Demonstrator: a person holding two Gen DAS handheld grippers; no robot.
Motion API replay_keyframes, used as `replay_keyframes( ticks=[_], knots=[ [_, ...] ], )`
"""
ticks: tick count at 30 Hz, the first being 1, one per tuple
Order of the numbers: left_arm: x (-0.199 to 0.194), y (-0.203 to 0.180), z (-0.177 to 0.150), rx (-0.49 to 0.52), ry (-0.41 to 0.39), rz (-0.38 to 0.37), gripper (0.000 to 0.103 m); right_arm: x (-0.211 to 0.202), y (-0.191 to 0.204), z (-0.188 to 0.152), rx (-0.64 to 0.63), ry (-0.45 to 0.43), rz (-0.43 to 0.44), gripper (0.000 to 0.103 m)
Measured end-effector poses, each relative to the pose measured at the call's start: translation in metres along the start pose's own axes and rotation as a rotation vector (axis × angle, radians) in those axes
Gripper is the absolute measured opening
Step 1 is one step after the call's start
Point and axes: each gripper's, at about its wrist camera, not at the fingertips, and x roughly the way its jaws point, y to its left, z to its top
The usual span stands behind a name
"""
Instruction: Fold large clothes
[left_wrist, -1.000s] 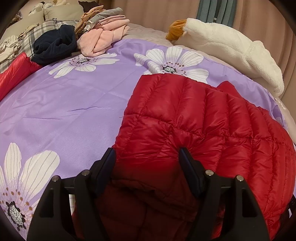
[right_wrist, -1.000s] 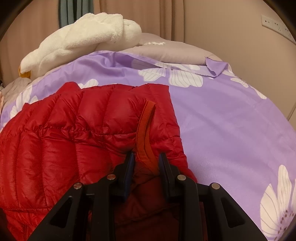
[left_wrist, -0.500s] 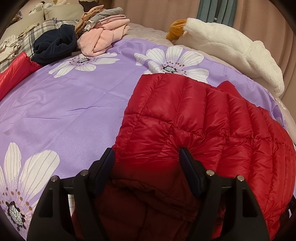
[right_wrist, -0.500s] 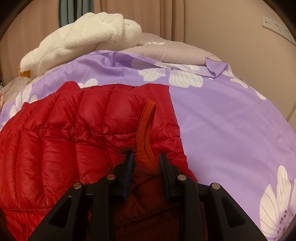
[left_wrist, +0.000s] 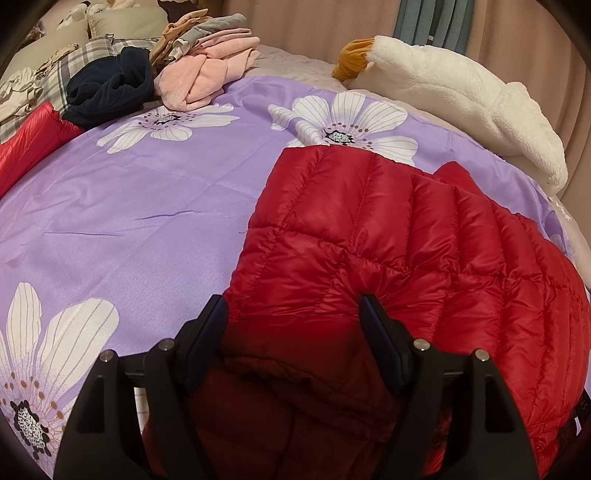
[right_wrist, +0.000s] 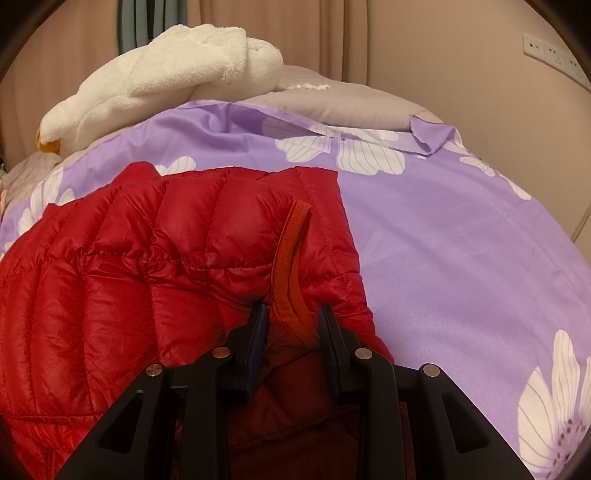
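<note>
A red quilted down jacket (left_wrist: 369, 229) lies folded on the purple flowered bedspread (left_wrist: 147, 206). My left gripper (left_wrist: 291, 301) stands wide, with a thick fold of the jacket's near edge filling the gap. Both pads touch the fabric, which puckers at the right finger. In the right wrist view the same jacket (right_wrist: 129, 277) covers the left half. My right gripper (right_wrist: 293, 308) is shut narrowly on the jacket's near corner, where an orange-red knit trim (right_wrist: 291, 258) runs up from between the fingers. Jacket layers under both grippers are in shadow.
A heap of pink, grey, navy and plaid clothes (left_wrist: 177, 74) sits at the far left, and a second red garment (left_wrist: 29, 147) lies at the left edge. A white fleece garment (left_wrist: 461, 96) lies along the far right. The wall (right_wrist: 480, 74) bounds the right side.
The left gripper's fingers stand a touch wider apart than before. Neither hand nor the jacket has moved otherwise.
</note>
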Motion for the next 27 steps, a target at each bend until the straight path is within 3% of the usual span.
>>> replay_keyframes(
  ticks=[7,10,12,14,16,18,22,25,27],
  knots=[
    [-0.002,0.004,-0.001,-0.021,-0.007,-0.022,0.076,-0.002,-0.003,0.000,0.011,-0.005,0.013,0.029],
    [-0.009,0.019,-0.004,-0.093,0.006,-0.028,0.089,-0.007,-0.012,-0.001,0.044,-0.012,0.049,0.031],
    [-0.014,0.031,-0.006,-0.149,0.049,-0.097,0.088,-0.016,-0.023,-0.004,0.084,-0.006,0.093,0.034],
    [-0.028,0.043,-0.005,-0.191,0.090,-0.167,0.087,-0.032,-0.034,-0.006,0.108,0.002,0.136,0.042],
    [-0.051,0.054,-0.002,-0.206,0.078,-0.185,0.087,-0.055,-0.043,-0.006,0.113,0.010,0.112,0.065],
    [-0.083,0.062,0.000,-0.187,0.028,-0.185,0.088,-0.080,-0.052,-0.008,0.123,-0.006,0.107,0.080],
    [-0.135,0.079,-0.011,-0.064,-0.007,-0.176,0.100,-0.134,-0.076,-0.026,0.048,-0.026,0.137,0.083],
    [-0.155,0.109,-0.039,-0.086,0.001,-0.179,0.100,-0.161,-0.106,-0.058,0.014,-0.035,0.093,0.087],
    [-0.154,0.129,-0.060,-0.130,0.064,-0.189,0.100,-0.167,-0.131,-0.079,0.056,-0.018,0.054,0.087]
  ],
)
